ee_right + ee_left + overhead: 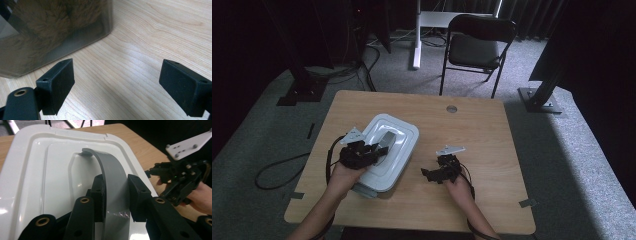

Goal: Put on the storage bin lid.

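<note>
A storage box with a white lid [401, 131] [37, 170] stands on the left half of the wooden table [472, 135]. A grey arched handle [385, 141] [112, 175] runs across the lid. My left gripper [379, 150] [115, 195] is shut on that handle, one black pad pressed against each edge. To the box's right, low over the bare wood [150, 30], my right gripper [428, 174] [116, 85] stands open with nothing between its pads. The box's smoky see-through wall [15, 67] is just ahead of it, with something brown and furry [45, 20] inside.
A cable hole [452, 108] sits near the table's far edge. A black folding chair [479, 45] stands on the carpet beyond the table. Black stand bases [302, 92] [539, 100] flank the far corners. Bare wood stretches to the right of the box.
</note>
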Demonstrator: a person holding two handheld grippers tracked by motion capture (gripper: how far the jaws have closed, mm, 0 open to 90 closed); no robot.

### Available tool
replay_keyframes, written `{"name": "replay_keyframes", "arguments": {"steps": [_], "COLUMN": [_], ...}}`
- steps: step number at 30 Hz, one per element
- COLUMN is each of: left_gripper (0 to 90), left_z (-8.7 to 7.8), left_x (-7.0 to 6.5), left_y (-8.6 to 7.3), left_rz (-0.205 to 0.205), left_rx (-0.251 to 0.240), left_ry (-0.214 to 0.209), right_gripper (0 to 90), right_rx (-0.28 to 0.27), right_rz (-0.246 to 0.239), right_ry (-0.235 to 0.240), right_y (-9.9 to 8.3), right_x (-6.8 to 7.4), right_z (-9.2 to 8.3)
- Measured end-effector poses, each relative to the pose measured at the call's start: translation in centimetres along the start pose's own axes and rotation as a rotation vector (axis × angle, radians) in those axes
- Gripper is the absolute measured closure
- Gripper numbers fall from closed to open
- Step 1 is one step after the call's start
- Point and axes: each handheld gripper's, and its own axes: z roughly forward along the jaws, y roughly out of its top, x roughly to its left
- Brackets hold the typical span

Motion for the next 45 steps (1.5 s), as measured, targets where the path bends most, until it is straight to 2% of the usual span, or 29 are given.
{"name": "replay_keyframes", "arguments": {"steps": [5, 8, 19, 21, 28, 30, 32, 34, 35, 39, 42, 44, 45], "left_gripper": [69.9, 69.9, 70.1, 70.2, 69.9, 69.7, 69.3, 67.5, 64.9, 54.1, 46.1, 45.1, 41.6], "left_z": [0.2, 0.3, 1.1, 1.1, 1.1, 1.0, 0.9, 0.7, 0.6, 0.1, -0.5, -0.9, -1.1], "left_x": [0.4, 0.3, 0.1, 0.2, 0.0, 0.2, 0.1, 0.0, 0.0, -0.3, -0.6, -0.6, -0.5], "left_y": [-0.5, -0.7, -0.8, -0.8, -0.8, -0.8, -0.8, -0.7, -0.7, -0.4, -0.1, 0.1, 0.2], "left_rz": [-0.017, -0.019, 0.014, 0.01, 0.016, -0.001, 0.0, 0.008, 0.003, 0.025, 0.039, 0.034, 0.034], "left_rx": [0.004, 0.0, 0.05, 0.057, 0.049, 0.046, 0.039, 0.034, 0.028, 0.016, -0.012, -0.028, -0.035], "left_ry": [-0.005, 0.006, 0.014, 0.011, 0.016, 0.004, 0.009, 0.017, 0.003, 0.008, 0.012, 0.012, 0.02], "right_gripper": [11.9, 12.0, 12.0, 12.0, 12.0, 12.0, 12.0, 12.0, 12.0, 12.0, 12.0, 12.0, 12.0], "right_rx": [0.006, 0.007, 0.008, 0.007, 0.002, 0.004, 0.005, 0.003, 0.001, -0.005, -0.012, -0.017, -0.017], "right_rz": [0.001, 0.004, 0.013, 0.013, 0.017, 0.018, 0.016, 0.015, 0.016, 0.023, 0.022, 0.023, 0.025], "right_ry": [0.0, 0.002, 0.003, 0.005, 0.008, 0.008, 0.009, 0.007, 0.007, 0.004, 0.001, 0.0, -0.002], "right_y": [-0.1, -0.1, -0.2, -0.2, -0.2, -0.2, -0.2, -0.2, -0.2, -0.1, -0.1, -0.1, -0.1], "right_x": [0.0, 0.0, -0.2, -0.2, -0.2, -0.3, -0.3, -0.4, -0.4, -0.6, -0.6, -0.7, -0.7], "right_z": [0.1, 0.2, 0.2, 0.2, 0.1, 0.1, 0.1, 0.1, 0.0, -0.2, -0.5, -0.6, -0.7]}}
